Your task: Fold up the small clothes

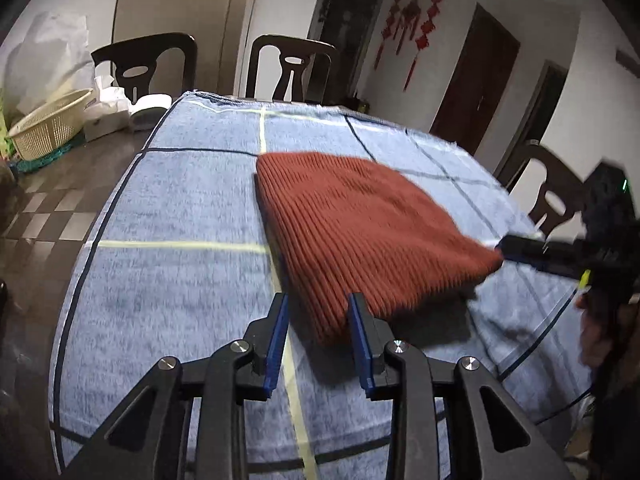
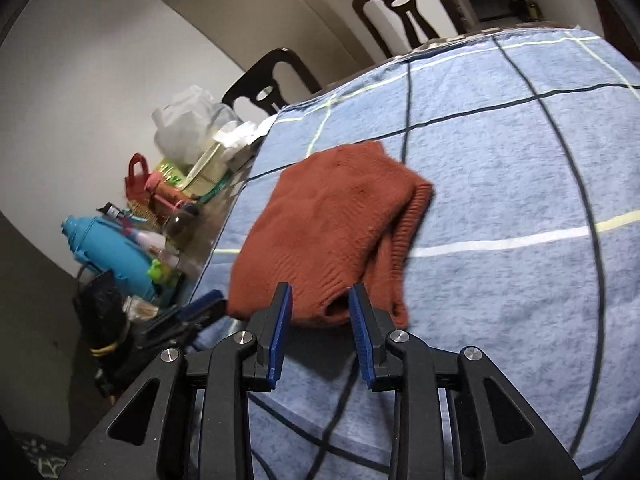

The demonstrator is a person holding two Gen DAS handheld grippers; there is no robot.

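Rust knit garment (image 1: 360,232) lies folded on blue checked cloth (image 1: 168,208) over the surface. Left claw (image 1: 318,336) and right claw (image 2: 318,328) both gape, gripping nothing. Risk: loose layers may spring apart if nudged while unpinned.

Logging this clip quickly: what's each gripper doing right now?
Left gripper: open, holding nothing, at the rust knit garment.
Right gripper: open, holding nothing, at the garment's near edge.

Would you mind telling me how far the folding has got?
Done: the rust knit garment lies doubled into a compact pad on the blue checked cloth. In hand: nothing; the left gripper and right gripper are open at its edges. Left: possibly a final fold or tidy.
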